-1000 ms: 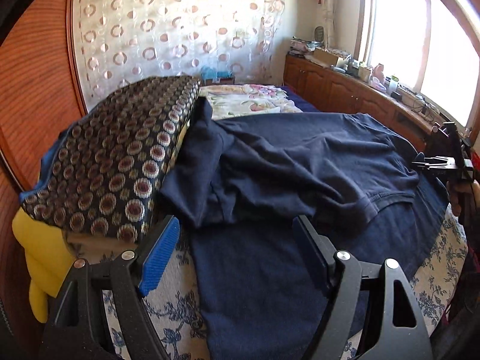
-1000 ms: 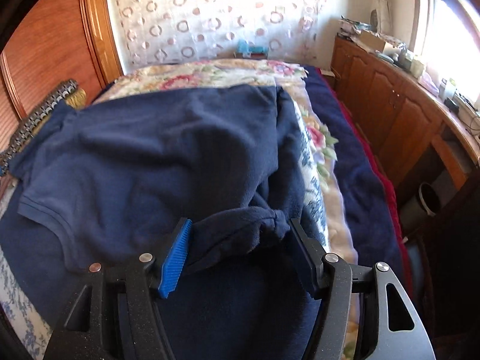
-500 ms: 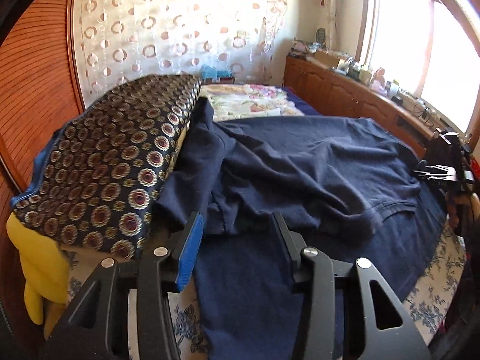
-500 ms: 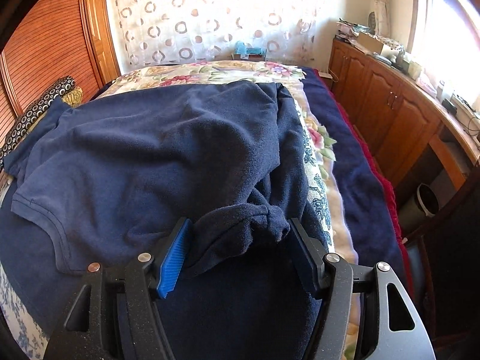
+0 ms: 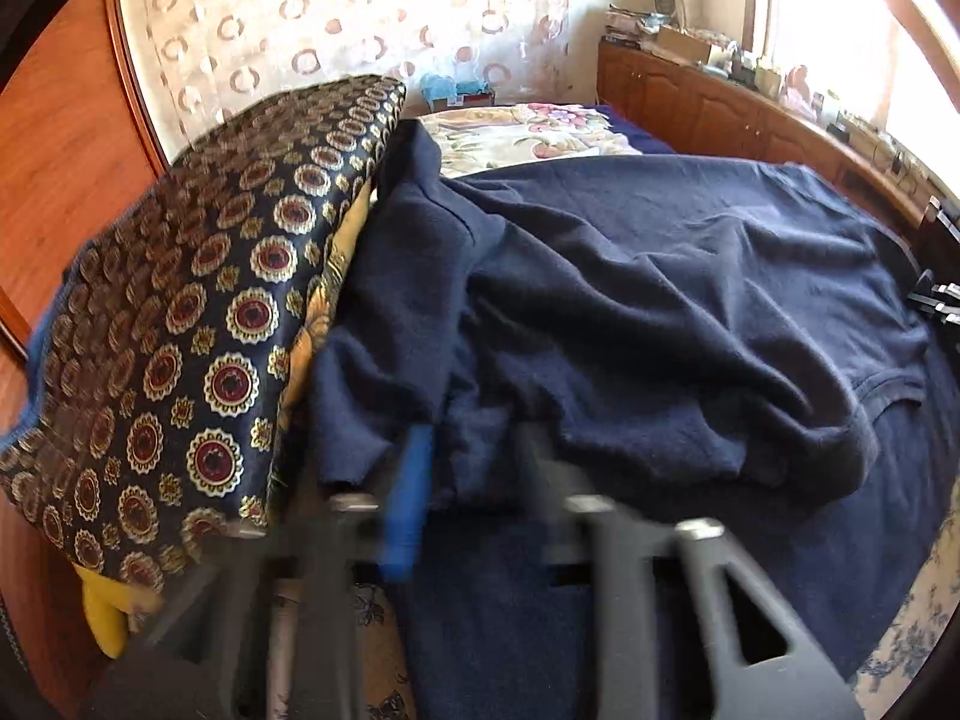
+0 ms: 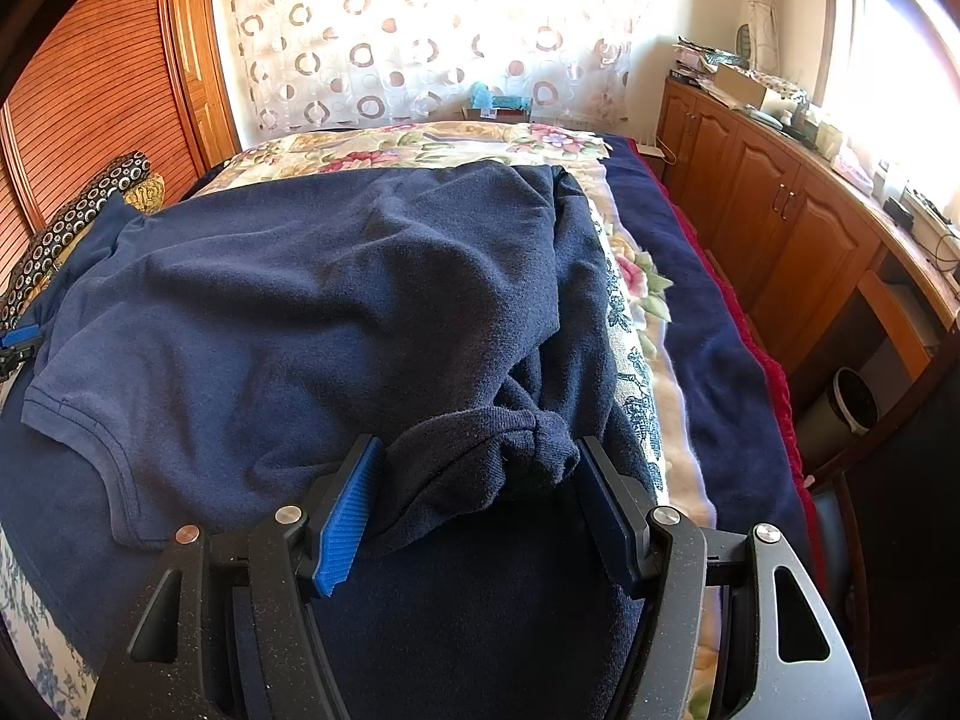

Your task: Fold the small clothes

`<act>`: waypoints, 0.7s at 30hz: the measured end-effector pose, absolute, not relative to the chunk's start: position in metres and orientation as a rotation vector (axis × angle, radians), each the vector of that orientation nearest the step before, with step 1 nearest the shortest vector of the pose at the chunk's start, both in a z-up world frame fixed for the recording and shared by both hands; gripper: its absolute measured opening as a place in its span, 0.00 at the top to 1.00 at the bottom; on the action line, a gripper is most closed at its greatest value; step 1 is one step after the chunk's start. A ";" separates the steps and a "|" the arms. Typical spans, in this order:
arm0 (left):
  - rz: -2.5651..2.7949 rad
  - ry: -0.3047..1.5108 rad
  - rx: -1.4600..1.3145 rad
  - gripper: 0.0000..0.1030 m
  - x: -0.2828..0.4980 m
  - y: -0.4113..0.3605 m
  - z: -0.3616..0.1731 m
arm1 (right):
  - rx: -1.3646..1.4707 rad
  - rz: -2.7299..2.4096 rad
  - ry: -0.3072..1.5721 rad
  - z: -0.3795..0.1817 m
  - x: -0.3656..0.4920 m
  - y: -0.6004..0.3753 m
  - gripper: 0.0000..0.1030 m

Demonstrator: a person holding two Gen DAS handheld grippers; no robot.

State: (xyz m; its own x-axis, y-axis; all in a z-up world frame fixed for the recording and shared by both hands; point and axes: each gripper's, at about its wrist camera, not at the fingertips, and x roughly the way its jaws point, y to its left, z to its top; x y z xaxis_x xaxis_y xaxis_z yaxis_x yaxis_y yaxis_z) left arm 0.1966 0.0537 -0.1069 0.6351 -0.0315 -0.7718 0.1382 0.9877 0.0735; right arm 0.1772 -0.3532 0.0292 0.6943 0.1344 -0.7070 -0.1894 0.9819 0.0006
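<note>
Right wrist view: the right gripper [image 6: 477, 501] has its jaws fairly wide, with the bunched sleeve of the navy blue fleece shirt [image 6: 312, 300] between them, mid-frame on the bed. The left gripper [image 5: 474, 480] is blurry, jaws narrowed around the shirt's near edge; can't tell whether they're clamping.

1. From my left gripper's camera, the shirt [image 5: 630, 312] lies spread on the blanket [image 5: 540, 612] across the bed.
2. The cushion [image 5: 198, 312] sits left of it, touching its edge.
3. From my right camera, the cabinets [image 6: 780, 222] stand right of the bed, the curtain [image 6: 420, 36] behind.
</note>
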 end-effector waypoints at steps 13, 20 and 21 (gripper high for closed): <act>-0.290 0.630 0.002 0.94 0.142 0.029 -0.005 | -0.076 0.182 0.782 0.027 0.177 -0.353 0.35; -0.267 0.638 -0.028 0.94 0.129 0.037 -0.015 | -0.078 0.182 0.781 0.027 0.176 -0.352 0.35; -0.262 0.650 -0.046 0.94 0.129 0.041 -0.019 | -0.080 0.183 0.779 0.014 0.169 -0.343 0.35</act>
